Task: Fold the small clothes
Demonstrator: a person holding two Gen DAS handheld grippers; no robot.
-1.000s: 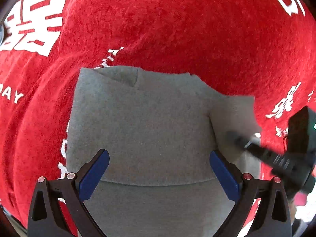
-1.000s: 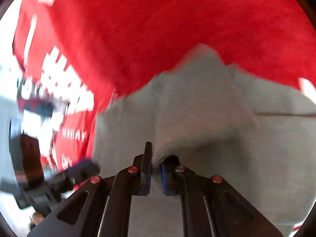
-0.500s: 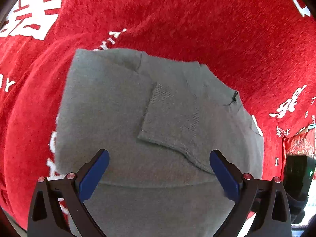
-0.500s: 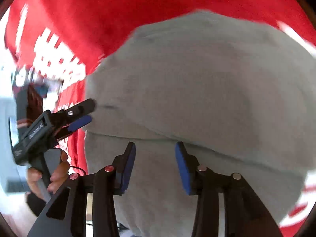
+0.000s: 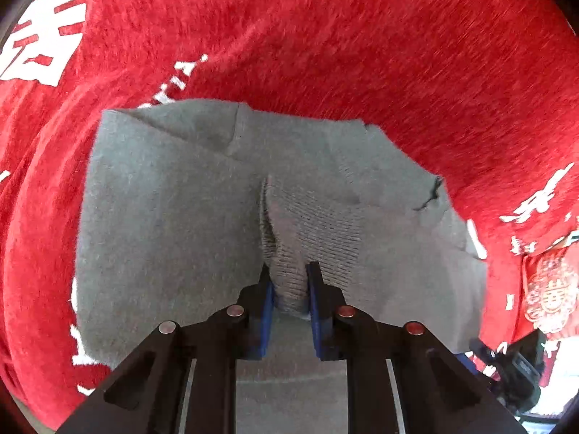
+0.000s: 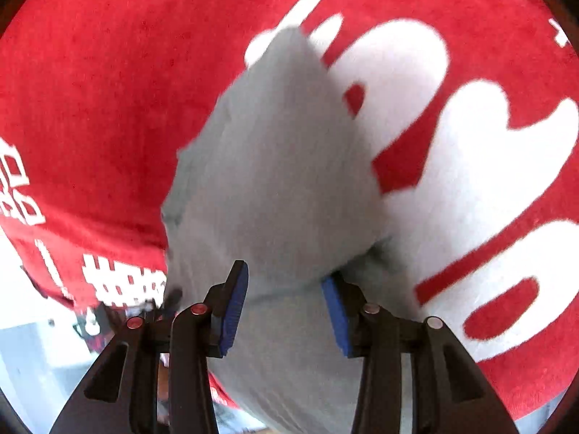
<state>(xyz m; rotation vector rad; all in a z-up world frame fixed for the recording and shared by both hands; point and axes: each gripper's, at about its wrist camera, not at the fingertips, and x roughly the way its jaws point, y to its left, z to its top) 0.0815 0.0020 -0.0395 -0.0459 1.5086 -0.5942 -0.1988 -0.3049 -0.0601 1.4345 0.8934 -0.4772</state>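
A small grey sweater (image 5: 163, 224) lies on a red blanket (image 5: 325, 36), with one sleeve folded across its body. My left gripper (image 5: 291, 300) points steeply down at it. Its jaws are closing, and the sleeve's ribbed cuff (image 5: 311, 231) is bunched and pinched between the blue pads. In the right wrist view the same grey sweater (image 6: 275, 166) runs away from my right gripper (image 6: 286, 307). Its jaws are partly apart and closing over the cloth near an edge, with the pads not pressing on it. The picture there is blurred by motion.
White characters are printed on the red blanket (image 6: 90, 90). A red patterned item (image 5: 550, 289) lies at the blanket's right edge. The right gripper's dark body (image 5: 506, 369) shows at the lower right. Pale floor (image 6: 36, 343) shows past the blanket's edge.
The right gripper laid the sleeve over the sweater's body, let go, then swung away and rolled to another side. The left jaws went from wide open to closed on the cuff.
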